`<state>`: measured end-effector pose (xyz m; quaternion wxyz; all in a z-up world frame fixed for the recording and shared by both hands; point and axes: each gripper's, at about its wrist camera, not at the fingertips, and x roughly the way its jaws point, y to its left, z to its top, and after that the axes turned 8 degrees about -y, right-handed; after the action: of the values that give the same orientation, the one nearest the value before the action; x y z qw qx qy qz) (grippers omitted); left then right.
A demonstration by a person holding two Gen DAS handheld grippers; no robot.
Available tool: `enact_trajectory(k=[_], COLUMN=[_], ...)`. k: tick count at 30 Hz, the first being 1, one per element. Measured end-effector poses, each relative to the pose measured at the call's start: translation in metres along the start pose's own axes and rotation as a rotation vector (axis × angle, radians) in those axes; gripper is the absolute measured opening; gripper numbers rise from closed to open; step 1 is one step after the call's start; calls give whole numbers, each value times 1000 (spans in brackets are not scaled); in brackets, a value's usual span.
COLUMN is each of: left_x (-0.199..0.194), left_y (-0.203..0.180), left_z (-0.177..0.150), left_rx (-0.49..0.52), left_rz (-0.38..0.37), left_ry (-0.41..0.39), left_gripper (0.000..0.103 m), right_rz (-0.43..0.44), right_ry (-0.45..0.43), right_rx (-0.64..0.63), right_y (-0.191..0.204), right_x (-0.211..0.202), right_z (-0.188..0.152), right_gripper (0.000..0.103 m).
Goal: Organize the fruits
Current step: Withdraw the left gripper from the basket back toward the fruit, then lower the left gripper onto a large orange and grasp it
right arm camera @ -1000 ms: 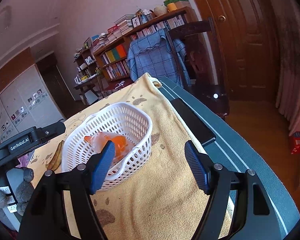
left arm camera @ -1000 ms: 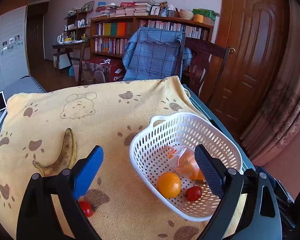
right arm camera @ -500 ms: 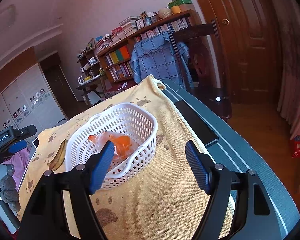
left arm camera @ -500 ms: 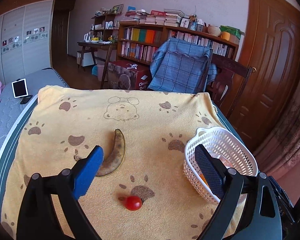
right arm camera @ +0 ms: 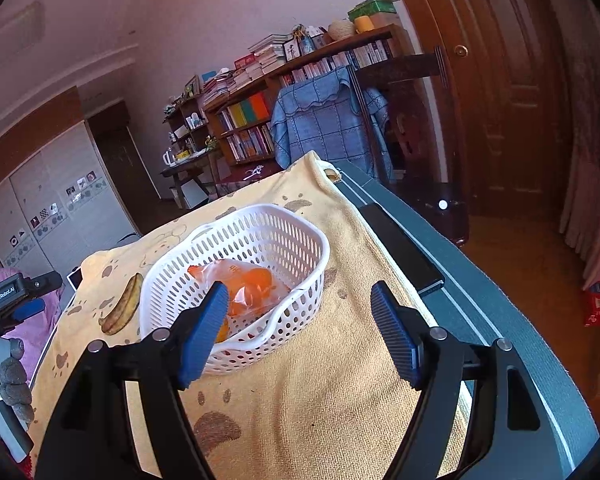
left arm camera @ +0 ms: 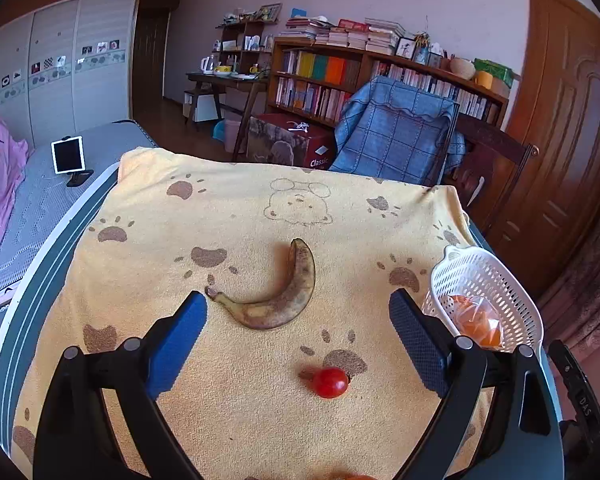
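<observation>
A spotted banana (left arm camera: 280, 292) lies on the yellow paw-print cloth (left arm camera: 228, 216), with a red cherry tomato (left arm camera: 331, 383) just in front of it. My left gripper (left arm camera: 298, 334) is open and empty above them; the tomato lies between its fingers, nearer the right one. A white basket (left arm camera: 488, 280) at the right holds a bag of orange fruit (left arm camera: 478, 320). In the right wrist view the basket (right arm camera: 296, 240), the bag (right arm camera: 252, 288) and the banana (right arm camera: 122, 308) show. My right gripper (right arm camera: 300, 328) is open and empty, just in front of the basket.
A black phone (right arm camera: 400, 252) lies on the grey table edge right of the cloth. A chair with a blue cover (left arm camera: 396, 140) stands behind the table. A tablet on a stand (left arm camera: 68, 156) sits at the far left. The left gripper's body (right arm camera: 8, 300) shows at the right view's left edge.
My left gripper has swung left from over the basket to over the banana and tomato. My right gripper has barely moved.
</observation>
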<state>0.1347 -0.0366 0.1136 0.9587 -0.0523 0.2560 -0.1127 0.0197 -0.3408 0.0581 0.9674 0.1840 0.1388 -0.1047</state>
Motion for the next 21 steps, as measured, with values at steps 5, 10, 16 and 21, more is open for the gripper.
enact_trajectory(k=[5,10,16,21], left_x=[1,-5,-18,-31], left_y=[15,29,41,48], left_z=[-14,-29,-54,-77], left_rx=[-34,-52,-38,-30], left_rz=[21,40,74,88], left_ry=[28,51,80,110], left_gripper=[92,92,92,92], right_rz=[4,6,7,6], right_ry=[-5,-5,-2,-3], right_rx=[-13,-19,-24,-27], right_y=[3,3,3,4], right_x=[-1,-1,0,0], right_z=[0,-1,-2,-2], right_gripper=[75,75,75,75])
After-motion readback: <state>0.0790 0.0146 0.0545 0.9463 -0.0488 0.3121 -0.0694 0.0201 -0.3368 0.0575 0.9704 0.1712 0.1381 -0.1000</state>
